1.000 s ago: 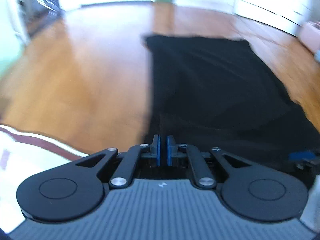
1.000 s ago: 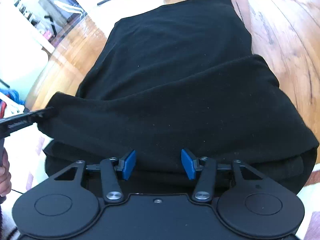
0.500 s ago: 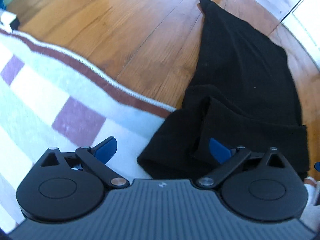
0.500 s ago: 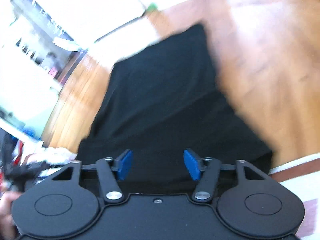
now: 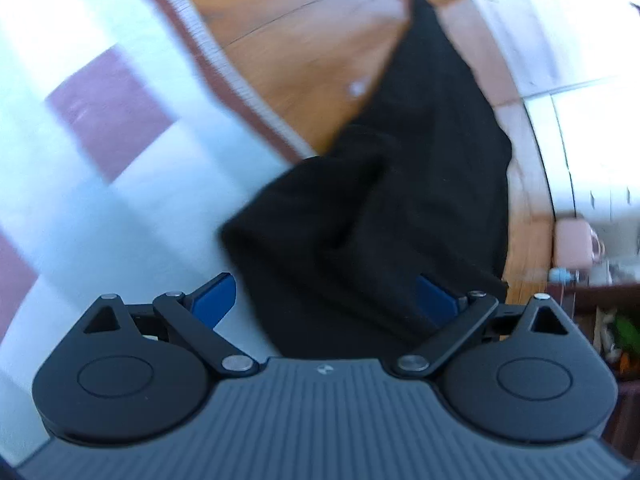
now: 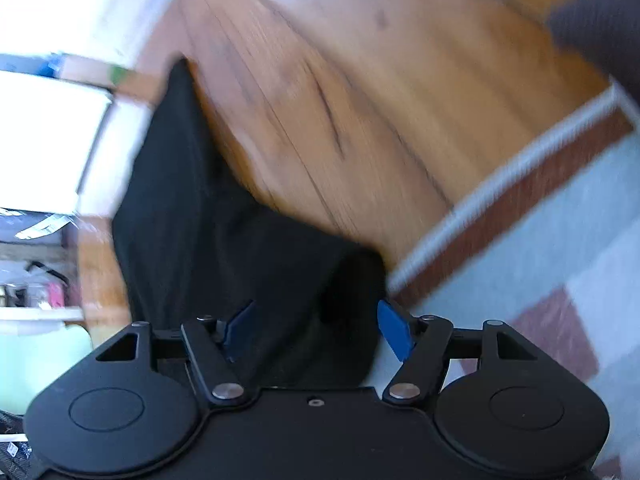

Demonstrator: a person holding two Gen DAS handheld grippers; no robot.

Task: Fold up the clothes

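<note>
Item: black garment (image 5: 420, 184), laid on a wooden floor (image 5: 304, 52) with its near end lapping over the edge of a checked rug (image 5: 120, 184) that carries a brown border stripe; both views are blurred. Condition: the near end is doubled back over itself in a thick, slightly rumpled layer, while the far part lies flat and single. Orientation: the long axis is seen running away from both cameras, from the folded end at the rug towards a narrow far end close to the white furniture by the wall; in the left view it leans up and to the right, in the right view up and to the left. Left gripper (image 5: 324, 300): jaws set wide and closing slightly, the folded near edge lying between the blue pads, no pad seen pressing on cloth. Right gripper (image 6: 320, 328): jaws apart and opening, the near corner of the garment between them, nothing gripped. Step judged in hand: a lengthwise fold has been laid and both corners are released. Next move judged to call for a fresh hold on the doubled edge, one gripper per corner, pads closed through both layers so a further fold can be carried towards the far end
</note>
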